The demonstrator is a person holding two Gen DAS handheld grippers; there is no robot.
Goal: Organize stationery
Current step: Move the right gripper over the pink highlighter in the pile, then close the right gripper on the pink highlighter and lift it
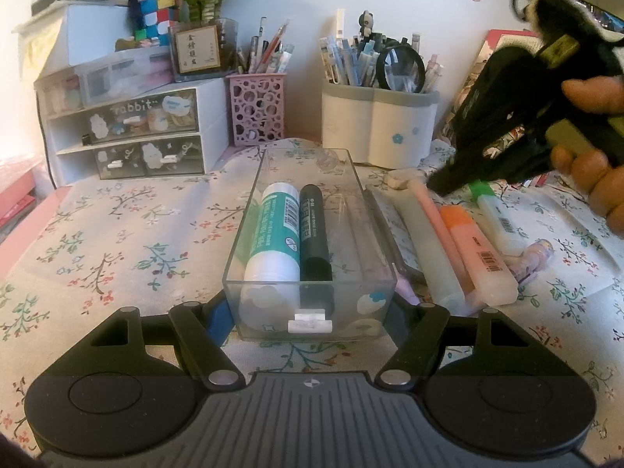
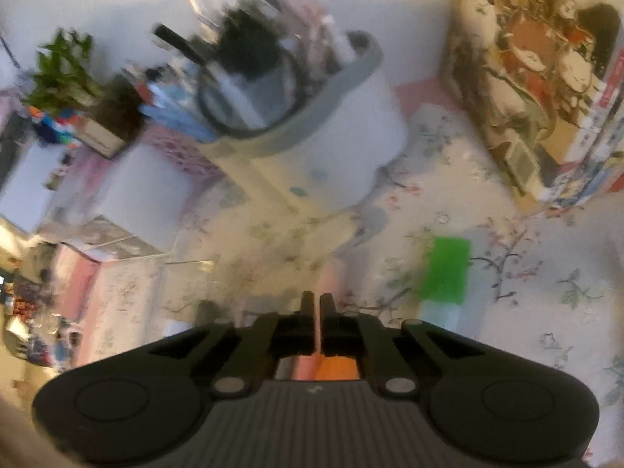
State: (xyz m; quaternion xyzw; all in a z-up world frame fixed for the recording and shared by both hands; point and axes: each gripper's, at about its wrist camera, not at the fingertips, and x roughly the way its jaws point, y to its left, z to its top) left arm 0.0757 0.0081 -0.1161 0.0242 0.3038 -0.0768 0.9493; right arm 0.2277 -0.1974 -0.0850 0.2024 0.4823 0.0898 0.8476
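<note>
Right fingers [image 2: 307,306] pinched shut on pink pen [image 1: 437,220]; left fingers [image 1: 216,321] clamp clear tray [image 1: 308,284] between them.

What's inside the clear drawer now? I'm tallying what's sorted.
The clear drawer holds a teal glue stick and a black marker; its decorated front hides their near ends.

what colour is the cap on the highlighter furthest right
Green cap on a whitish highlighter; clearest in the left wrist view.

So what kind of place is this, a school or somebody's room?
Probably somebody's desk at home: pen pots crammed with pens, little sticker-covered drawers, a puzzle cube, and a flowery cloth over the top.
</note>
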